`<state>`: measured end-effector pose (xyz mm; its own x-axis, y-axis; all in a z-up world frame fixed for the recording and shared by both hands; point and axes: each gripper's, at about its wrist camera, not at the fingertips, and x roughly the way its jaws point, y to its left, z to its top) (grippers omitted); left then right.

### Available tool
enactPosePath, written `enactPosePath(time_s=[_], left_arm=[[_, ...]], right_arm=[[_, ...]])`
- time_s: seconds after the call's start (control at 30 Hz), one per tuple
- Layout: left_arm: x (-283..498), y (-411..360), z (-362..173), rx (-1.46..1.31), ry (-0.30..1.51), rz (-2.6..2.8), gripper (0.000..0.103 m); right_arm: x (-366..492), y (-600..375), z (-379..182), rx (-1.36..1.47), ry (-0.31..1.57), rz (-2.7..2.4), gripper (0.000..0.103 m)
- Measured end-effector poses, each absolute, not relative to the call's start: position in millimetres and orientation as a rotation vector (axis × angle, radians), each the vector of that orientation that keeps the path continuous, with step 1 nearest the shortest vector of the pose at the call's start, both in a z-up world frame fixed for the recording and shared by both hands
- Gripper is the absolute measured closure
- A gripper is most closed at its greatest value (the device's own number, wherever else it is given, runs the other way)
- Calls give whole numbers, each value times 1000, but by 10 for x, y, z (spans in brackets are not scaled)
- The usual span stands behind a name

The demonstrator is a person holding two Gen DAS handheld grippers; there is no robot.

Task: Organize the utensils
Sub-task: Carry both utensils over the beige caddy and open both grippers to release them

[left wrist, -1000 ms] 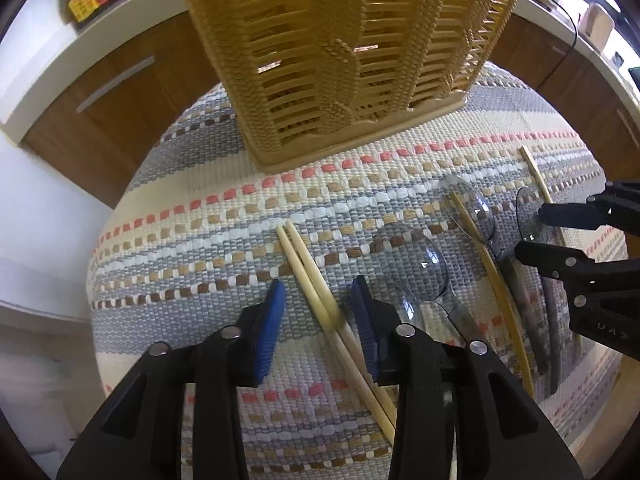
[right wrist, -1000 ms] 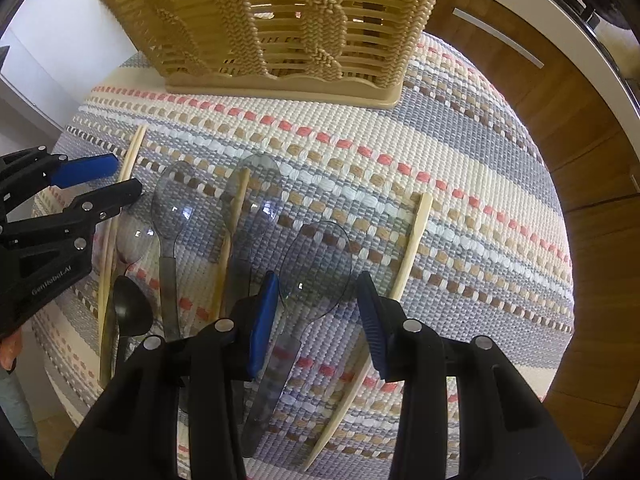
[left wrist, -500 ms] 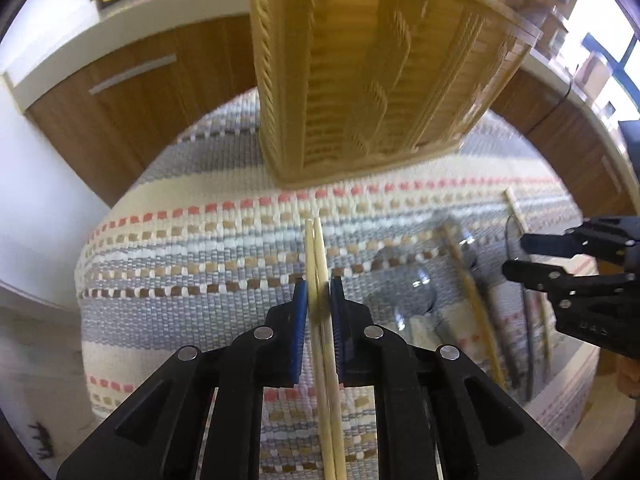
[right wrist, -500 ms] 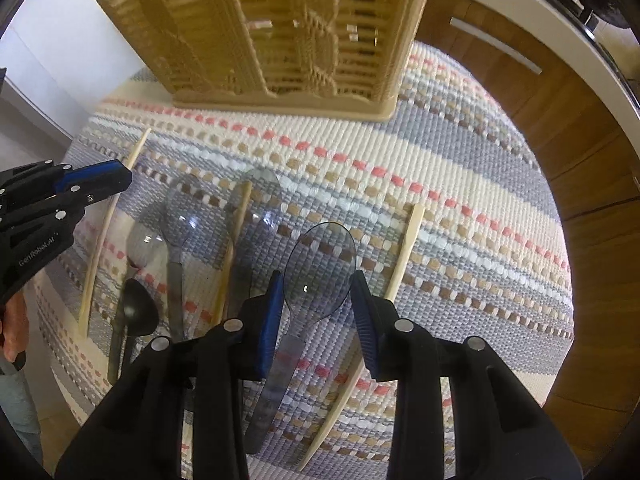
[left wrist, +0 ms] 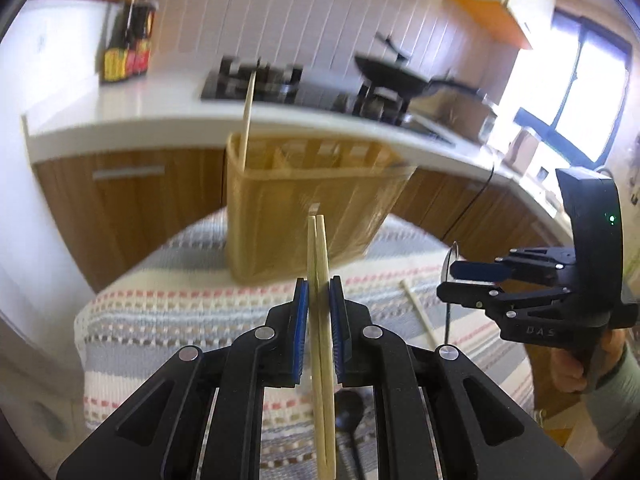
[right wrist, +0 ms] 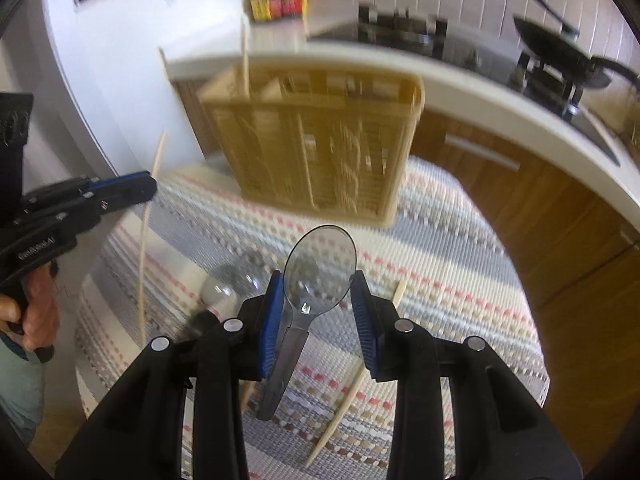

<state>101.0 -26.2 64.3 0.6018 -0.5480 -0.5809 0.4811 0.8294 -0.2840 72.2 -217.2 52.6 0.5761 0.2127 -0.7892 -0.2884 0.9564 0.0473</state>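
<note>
My left gripper [left wrist: 319, 298] is shut on a pair of wooden chopsticks [left wrist: 322, 344] and holds them raised above the striped mat [left wrist: 180, 312], pointing toward the wicker utensil basket [left wrist: 304, 208]. One chopstick [left wrist: 247, 120] stands in the basket's left compartment. My right gripper [right wrist: 316, 300] is shut on a clear plastic spoon [right wrist: 316, 268], lifted off the mat [right wrist: 460, 280], bowl facing the basket [right wrist: 320, 140]. The right gripper also shows in the left wrist view [left wrist: 464, 280], and the left gripper in the right wrist view [right wrist: 132, 188].
On the mat lie loose chopsticks [right wrist: 348, 396], clear spoons [right wrist: 228, 284] and a black spoon [left wrist: 350, 412]. Behind the basket runs a white counter [left wrist: 160, 112] with sauce bottles [left wrist: 128, 48], a stove and a black pan [left wrist: 396, 76]. Wooden cabinets [right wrist: 540, 216] stand below.
Both grippers have lifted off the mat and tilted up toward the basket. The left one carries the chopstick pair. The right one has closed on the clear spoon and raised it.
</note>
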Motion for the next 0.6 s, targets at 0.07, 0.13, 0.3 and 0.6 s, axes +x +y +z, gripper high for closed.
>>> enactPosePath(time_s=[0.07,0.13,0.3,0.6], left_arm=[[921,-237,778,-123,645,-613,94],[863,-207,903,-143,586,-622,94],[824,-180,1294,-170,415,-607,94],[1027,-324,1984,-152,166,-506,94]], right_arm=[[636,-2219,646,-69,859,311,72],[592,-2255,824,-55,786,327,72],[526,-2286,1283,-35,641,323,72],[758,-2349,1987,-28,379,211,72]])
